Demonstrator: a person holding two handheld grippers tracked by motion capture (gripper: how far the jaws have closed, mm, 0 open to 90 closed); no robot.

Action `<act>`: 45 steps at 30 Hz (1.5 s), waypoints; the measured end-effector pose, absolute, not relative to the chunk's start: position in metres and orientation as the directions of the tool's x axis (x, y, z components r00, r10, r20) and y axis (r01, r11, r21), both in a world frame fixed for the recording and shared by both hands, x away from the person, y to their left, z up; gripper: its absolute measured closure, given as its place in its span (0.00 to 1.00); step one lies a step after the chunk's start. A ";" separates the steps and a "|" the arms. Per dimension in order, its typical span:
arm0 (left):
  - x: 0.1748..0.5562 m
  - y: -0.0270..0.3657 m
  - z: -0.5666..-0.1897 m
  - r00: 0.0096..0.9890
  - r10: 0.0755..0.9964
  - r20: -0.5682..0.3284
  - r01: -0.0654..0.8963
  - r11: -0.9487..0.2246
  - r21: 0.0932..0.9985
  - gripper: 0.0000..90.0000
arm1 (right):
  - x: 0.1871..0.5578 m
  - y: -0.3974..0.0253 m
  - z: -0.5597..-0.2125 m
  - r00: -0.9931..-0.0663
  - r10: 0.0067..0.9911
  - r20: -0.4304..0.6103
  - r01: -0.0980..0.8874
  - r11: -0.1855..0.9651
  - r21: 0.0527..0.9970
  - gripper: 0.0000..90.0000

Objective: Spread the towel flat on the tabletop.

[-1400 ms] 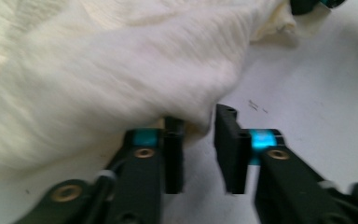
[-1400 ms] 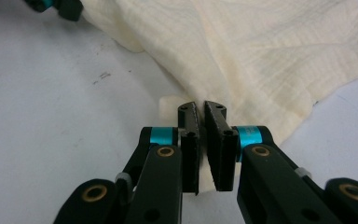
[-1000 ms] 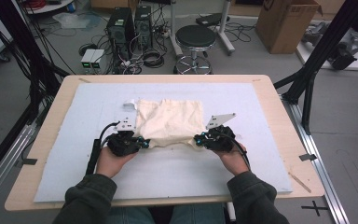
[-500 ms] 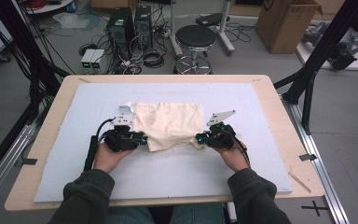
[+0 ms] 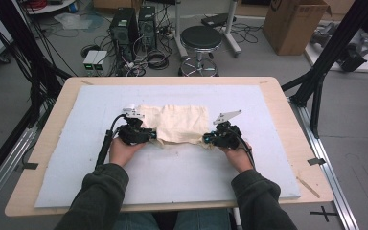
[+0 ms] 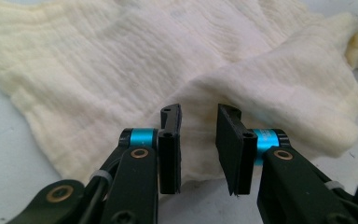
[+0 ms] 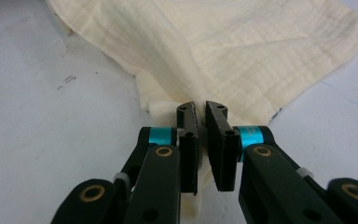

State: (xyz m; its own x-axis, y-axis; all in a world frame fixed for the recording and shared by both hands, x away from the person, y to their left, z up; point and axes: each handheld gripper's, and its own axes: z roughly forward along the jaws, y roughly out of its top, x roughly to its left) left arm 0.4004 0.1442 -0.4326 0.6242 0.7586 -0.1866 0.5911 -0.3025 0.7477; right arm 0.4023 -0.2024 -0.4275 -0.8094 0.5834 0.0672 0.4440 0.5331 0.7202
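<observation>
A cream cloth [image 5: 177, 122] lies on the pale blue mat [image 5: 172, 177] in the middle of the table, its near edge bunched between the two grippers. My left gripper [image 5: 151, 135] is at the cloth's near left corner. In the left gripper view the cloth [image 6: 121, 60] rises in a soft fold just beyond the left gripper [image 6: 198, 116], whose jaws stand apart. My right gripper [image 5: 207, 139] is at the near right corner. In the right gripper view the right gripper [image 7: 201, 112] pinches a bunched edge of the cloth [image 7: 242, 46].
The mat covers most of a wooden table [image 5: 287, 120]. Bare mat surrounds the cloth on all sides. Beyond the table's far edge stand a black stool [image 5: 200, 38], computer towers [image 5: 134, 24] and a cardboard box [image 5: 294, 24] on the floor.
Both hands have shifted slightly away from the person. The cloth between them is more gathered, and it now reaches less far toward the near edge.
</observation>
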 end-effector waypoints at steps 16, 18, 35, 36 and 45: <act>0.382 0.118 -0.434 0.748 0.637 -0.186 0.558 -0.452 0.696 0.79 | 0.400 -0.205 -0.425 -0.809 0.585 0.060 0.438 0.530 0.726 0.92; 0.380 0.116 -0.434 0.754 0.636 -0.164 0.544 -0.465 0.699 0.79 | 0.400 -0.206 -0.424 -0.811 0.583 0.056 0.432 0.531 0.729 0.92; 0.369 0.154 -0.389 0.787 0.600 -0.147 0.489 -0.460 0.741 0.99 | 0.379 -0.201 -0.407 -0.844 0.535 0.019 0.356 0.534 0.767 0.92; 0.369 0.159 -0.384 0.788 0.599 -0.146 0.484 -0.453 0.749 0.99 | 0.377 -0.201 -0.405 -0.846 0.532 0.019 0.352 0.533 0.769 0.92; 0.379 0.161 -0.409 0.773 0.608 -0.180 0.548 -0.497 0.673 0.99 | 0.377 -0.197 -0.408 -0.857 0.515 0.038 0.373 0.566 0.735 0.92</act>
State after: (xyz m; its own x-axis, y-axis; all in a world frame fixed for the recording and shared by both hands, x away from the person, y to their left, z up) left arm 0.3787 0.1605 -0.4085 0.7732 0.6080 -0.1803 0.5476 -0.4967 0.6734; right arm 0.3769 -0.1967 -0.4083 -0.8566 0.5146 0.0377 0.3726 0.5663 0.7352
